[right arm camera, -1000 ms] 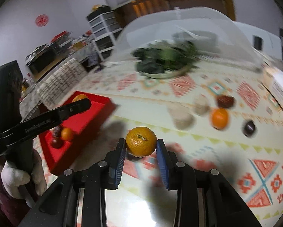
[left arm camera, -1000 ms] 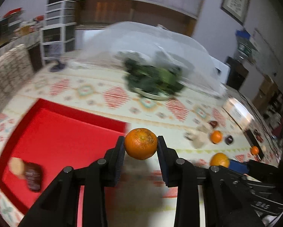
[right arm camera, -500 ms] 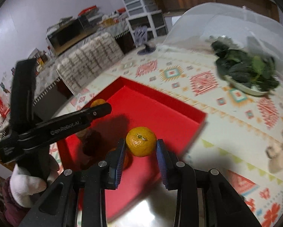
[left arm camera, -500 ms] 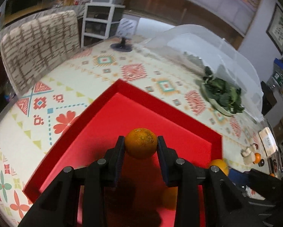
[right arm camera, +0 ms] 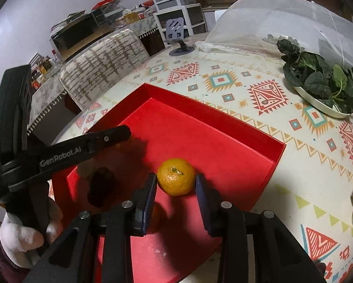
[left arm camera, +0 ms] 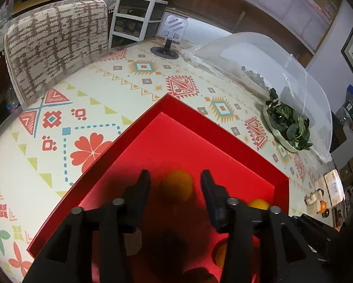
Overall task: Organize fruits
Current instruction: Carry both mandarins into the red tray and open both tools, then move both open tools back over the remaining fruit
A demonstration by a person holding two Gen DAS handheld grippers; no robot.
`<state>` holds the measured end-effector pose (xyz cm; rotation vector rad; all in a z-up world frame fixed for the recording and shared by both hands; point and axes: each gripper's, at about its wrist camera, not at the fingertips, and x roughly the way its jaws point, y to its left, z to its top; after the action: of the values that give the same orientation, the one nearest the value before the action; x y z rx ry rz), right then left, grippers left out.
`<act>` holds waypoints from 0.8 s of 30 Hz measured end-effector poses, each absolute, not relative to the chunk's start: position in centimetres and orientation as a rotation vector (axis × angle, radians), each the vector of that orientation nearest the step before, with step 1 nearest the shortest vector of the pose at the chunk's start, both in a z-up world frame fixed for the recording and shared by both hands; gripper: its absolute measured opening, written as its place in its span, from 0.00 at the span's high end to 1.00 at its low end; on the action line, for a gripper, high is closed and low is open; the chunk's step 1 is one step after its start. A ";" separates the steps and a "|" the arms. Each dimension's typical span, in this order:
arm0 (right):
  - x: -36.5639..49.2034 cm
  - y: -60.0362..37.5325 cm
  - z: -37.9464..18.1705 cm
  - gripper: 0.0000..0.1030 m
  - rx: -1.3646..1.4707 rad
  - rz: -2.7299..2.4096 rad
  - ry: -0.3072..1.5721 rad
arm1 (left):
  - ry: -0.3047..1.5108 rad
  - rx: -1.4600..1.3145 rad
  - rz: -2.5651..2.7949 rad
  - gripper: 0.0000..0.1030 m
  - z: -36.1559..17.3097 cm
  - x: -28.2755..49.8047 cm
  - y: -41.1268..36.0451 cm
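Left claw, clamped half a second ago, now gapes over its blurred orange; right claw stays clamped on a mandarin.

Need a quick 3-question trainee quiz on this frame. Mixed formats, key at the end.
1. Multiple choice: the right gripper holds a mandarin above what? A) a sink B) the red tray C) a wicker basket
2. True or false: the left gripper is clamped on the orange fruit between its fingers.
3. Fill in: the leafy greens lie on a white ____.

Key: 1 B. 2 False: there are gaps on both sides of the blurred fruit. 3 plate.
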<state>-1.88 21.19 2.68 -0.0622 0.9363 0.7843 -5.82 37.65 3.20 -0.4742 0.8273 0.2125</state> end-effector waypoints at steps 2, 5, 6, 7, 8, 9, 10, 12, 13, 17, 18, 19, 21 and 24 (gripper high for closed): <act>-2.0 20.9 3.1 0.63 -0.053 0.786 0.924 | 0.813 -0.473 0.213 0.51 3.7 -6.1 37.5; -2.4 20.5 3.9 0.63 -0.042 0.789 0.907 | 0.791 -0.483 0.208 0.45 4.6 -6.6 37.2; -2.5 20.2 4.2 0.63 -0.039 0.788 0.899 | 0.782 -0.486 0.204 0.44 5.0 -6.8 37.0; -2.7 19.9 4.6 0.63 -0.034 0.789 0.888 | 0.774 -0.486 0.200 0.44 5.4 -7.1 36.8; -2.8 19.5 4.9 0.63 -0.029 0.788 0.880 | 0.767 -0.485 0.196 0.43 5.7 -7.3 36.5; -3.0 19.1 5.3 0.63 -0.021 0.786 0.872 | 0.758 -0.485 0.190 0.40 6.2 -7.6 36.2; -3.1 18.6 5.7 0.63 -0.009 0.784 0.863 | 0.750 -0.485 0.184 0.39 6.6 -7.9 36.0; -3.4 17.4 6.3 0.63 0.016 0.778 0.851 | 0.728 -0.485 0.166 0.35 7.5 -8.6 35.2; -3.5 16.6 6.6 0.63 0.031 0.772 0.844 | 0.717 -0.485 0.154 0.34 8.0 -8.9 34.7; -4.1 13.1 7.1 0.63 0.077 0.735 0.826 | 0.689 -0.486 0.092 0.31 9.4 -10.2 32.2; -4.2 12.2 7.2 0.63 0.085 0.723 0.822 | 0.684 -0.486 0.075 0.31 9.7 -10.6 31.5; -4.4 10.7 7.3 0.63 0.097 0.702 0.817 | 0.678 -0.487 0.063 0.31 9.9 -11.0 30.8; -4.6 8.2 7.3 0.63 0.122 0.668 0.811 | 0.668 -0.492 0.035 0.31 10.3 -11.7 29.5; -4.8 3.4 7.2 0.62 0.160 0.590 0.803 | 0.662 -0.484 0.003 0.31 10.5 -12.4 27.6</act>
<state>-4.75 3.40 7.25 0.1599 0.8030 0.5900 -12.42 27.64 10.45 -0.4836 0.6622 0.0030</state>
